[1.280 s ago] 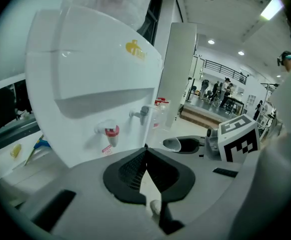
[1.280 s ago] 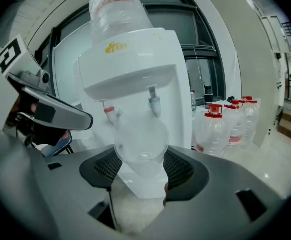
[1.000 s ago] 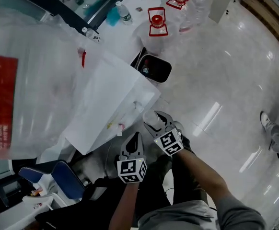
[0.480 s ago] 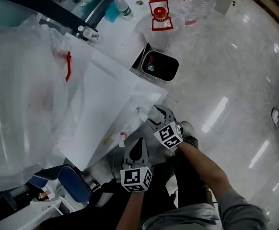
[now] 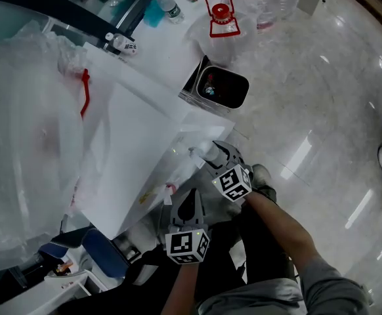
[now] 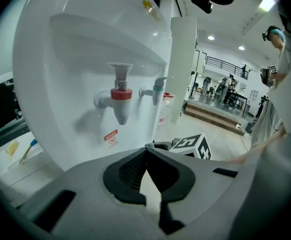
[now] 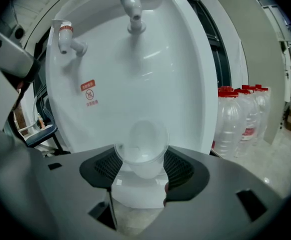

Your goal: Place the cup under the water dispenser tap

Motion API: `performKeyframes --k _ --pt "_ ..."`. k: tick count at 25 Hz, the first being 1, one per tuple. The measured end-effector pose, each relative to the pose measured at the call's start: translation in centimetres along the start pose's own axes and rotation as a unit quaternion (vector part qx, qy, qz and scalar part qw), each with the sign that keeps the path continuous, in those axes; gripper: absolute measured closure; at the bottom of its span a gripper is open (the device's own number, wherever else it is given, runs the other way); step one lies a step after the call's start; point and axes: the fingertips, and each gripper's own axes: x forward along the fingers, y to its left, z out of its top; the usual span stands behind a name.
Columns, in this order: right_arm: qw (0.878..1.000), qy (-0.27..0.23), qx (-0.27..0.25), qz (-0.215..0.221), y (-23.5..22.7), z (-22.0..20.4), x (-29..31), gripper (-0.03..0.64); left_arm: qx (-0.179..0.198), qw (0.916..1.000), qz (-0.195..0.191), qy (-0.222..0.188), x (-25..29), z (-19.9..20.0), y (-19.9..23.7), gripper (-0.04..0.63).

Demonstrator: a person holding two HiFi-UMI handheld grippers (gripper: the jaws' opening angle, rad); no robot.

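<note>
The white water dispenser (image 5: 138, 149) stands in front of me. Its red tap (image 6: 120, 101) and blue tap (image 6: 157, 89) jut out of the recessed front. My right gripper (image 5: 209, 155) is shut on a clear plastic cup (image 7: 143, 146), which lies on its side between the pads with its mouth towards the camera. The cup sits below the taps, with the red tap (image 7: 65, 36) up to the left and the second tap (image 7: 132, 6) above. My left gripper (image 6: 146, 151) is shut with nothing in it and points at the dispenser front, beside the right one (image 7: 143, 156).
A large water bottle (image 5: 20, 130) tops the dispenser. A black-lined bin (image 5: 220, 87) stands beyond it, with spare bottles with red handles (image 5: 218, 15) behind. More bottles (image 7: 235, 114) stand right of the dispenser. A blue chair (image 5: 102, 251) is at the lower left. People stand in the far background.
My right gripper has sunk with the cup and drawn closer to the dispenser's front. The left gripper has dropped a little. Neither pair of jaws has changed.
</note>
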Motion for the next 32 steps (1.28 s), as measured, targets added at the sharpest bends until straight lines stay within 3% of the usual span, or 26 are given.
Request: performKeyframes --k 11,22,32 --pt "0.999 -0.018 -0.041 -0.007 0.4 -0.1 0.5 0.350 -0.007 1.0000 0.005 0.004 0.1 -1.4 0.2 0.585" --pt "0.999 -0.003 -0.031 0.009 0.3 -1.0 0.1 0.301 -0.011 0.9999 0.006 0.006 -0.4 -1.7 0.0 0.584" --pt "0.999 0.041 0.009 -0.005 -0.7 -0.3 -4.8 0.303 -0.020 0.9997 -0.007 0.011 -2.6 1.2 -1.8 0.585"
